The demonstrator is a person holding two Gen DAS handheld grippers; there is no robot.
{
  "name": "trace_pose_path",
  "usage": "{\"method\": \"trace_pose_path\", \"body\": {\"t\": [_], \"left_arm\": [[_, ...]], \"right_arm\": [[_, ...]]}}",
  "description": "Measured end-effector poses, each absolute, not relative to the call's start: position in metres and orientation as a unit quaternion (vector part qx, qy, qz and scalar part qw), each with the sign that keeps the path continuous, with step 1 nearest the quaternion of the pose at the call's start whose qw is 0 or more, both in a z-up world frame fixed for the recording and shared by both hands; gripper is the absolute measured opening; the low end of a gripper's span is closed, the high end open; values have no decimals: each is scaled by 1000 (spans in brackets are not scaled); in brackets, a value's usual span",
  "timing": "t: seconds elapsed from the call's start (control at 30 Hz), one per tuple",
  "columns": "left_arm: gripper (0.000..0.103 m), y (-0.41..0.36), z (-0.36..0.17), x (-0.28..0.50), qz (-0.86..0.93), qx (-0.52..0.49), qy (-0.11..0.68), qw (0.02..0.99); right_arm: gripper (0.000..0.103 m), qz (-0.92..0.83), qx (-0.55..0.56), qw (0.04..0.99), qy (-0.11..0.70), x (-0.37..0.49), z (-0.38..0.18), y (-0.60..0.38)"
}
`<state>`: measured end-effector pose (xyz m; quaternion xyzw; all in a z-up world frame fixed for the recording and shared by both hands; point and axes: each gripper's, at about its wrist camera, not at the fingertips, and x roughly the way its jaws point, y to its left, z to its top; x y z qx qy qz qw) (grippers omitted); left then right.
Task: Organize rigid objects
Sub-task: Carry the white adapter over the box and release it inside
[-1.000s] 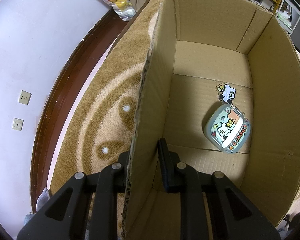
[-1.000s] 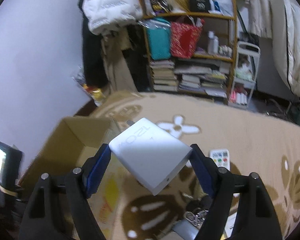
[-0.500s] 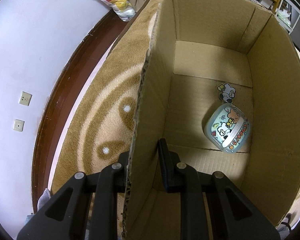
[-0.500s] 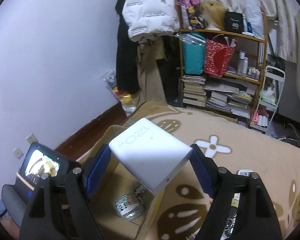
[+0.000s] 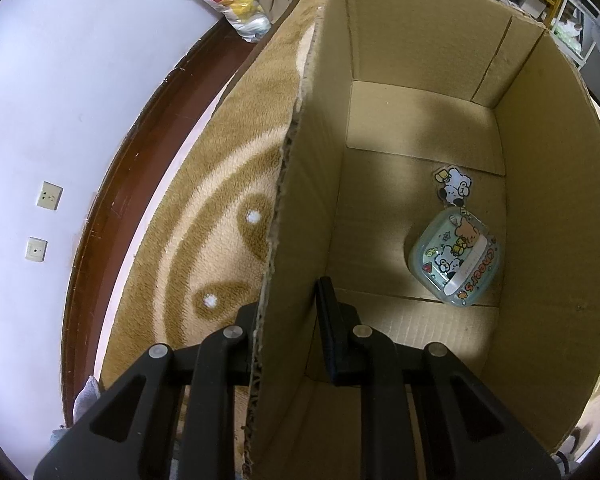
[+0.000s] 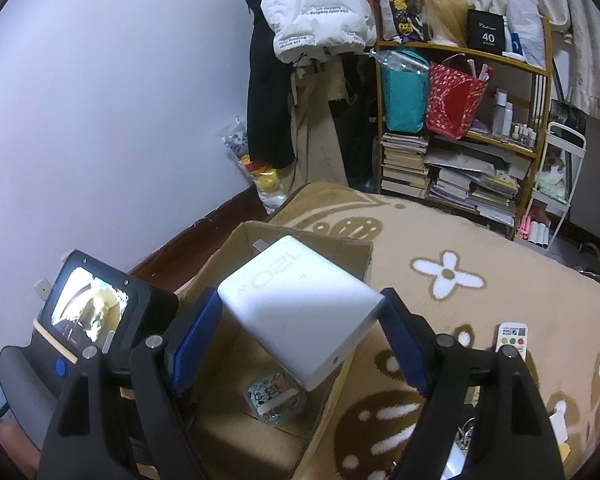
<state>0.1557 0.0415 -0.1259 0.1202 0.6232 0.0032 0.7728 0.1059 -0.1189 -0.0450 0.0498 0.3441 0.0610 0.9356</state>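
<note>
The left gripper (image 5: 290,312) is clamped on the left wall of an open cardboard box (image 5: 420,60), one finger outside over the brown patterned rug (image 5: 220,200), the other inside. On the box floor, toward the right wall, lies a clear cartoon-printed earbud case (image 5: 454,266) with a small dog charm (image 5: 454,190) just beyond it. The right gripper (image 6: 300,344) holds a white 120W charger (image 6: 300,308) tilted between its blue-padded fingers (image 6: 196,336), above the box opening, with the earbud case visible below it. A small white remote (image 6: 512,336) lies on the rug to the right, and a cluttered bookshelf (image 6: 460,160) stands at the far side.
</note>
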Motion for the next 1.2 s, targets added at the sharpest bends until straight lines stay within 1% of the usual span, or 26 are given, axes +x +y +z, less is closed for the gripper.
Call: {"method": "trace_pose_path", "body": {"t": [0.3, 0.7, 0.9, 1.07, 1.13, 1.2], "left_arm": [[19, 42, -126, 157, 4, 121, 624, 772], [19, 43, -125, 159, 3, 115, 626, 772], [19, 43, -125, 159, 2, 119, 624, 772], [18, 42, -127, 158, 1, 119, 626, 771], [19, 42, -128, 158, 6, 125, 625, 771], [19, 42, -128, 159, 9, 123, 626, 770]], "right_arm": [[84, 74, 72, 929, 355, 107, -55, -121], [84, 72, 72, 919, 381, 108, -71, -123], [86, 67, 55, 921, 379, 108, -71, -121], [86, 61, 67, 926, 367, 108, -63, -129], [89, 55, 69, 927, 366, 107, -60, -133], [101, 43, 65, 930, 359, 105, -56, -138]]}}
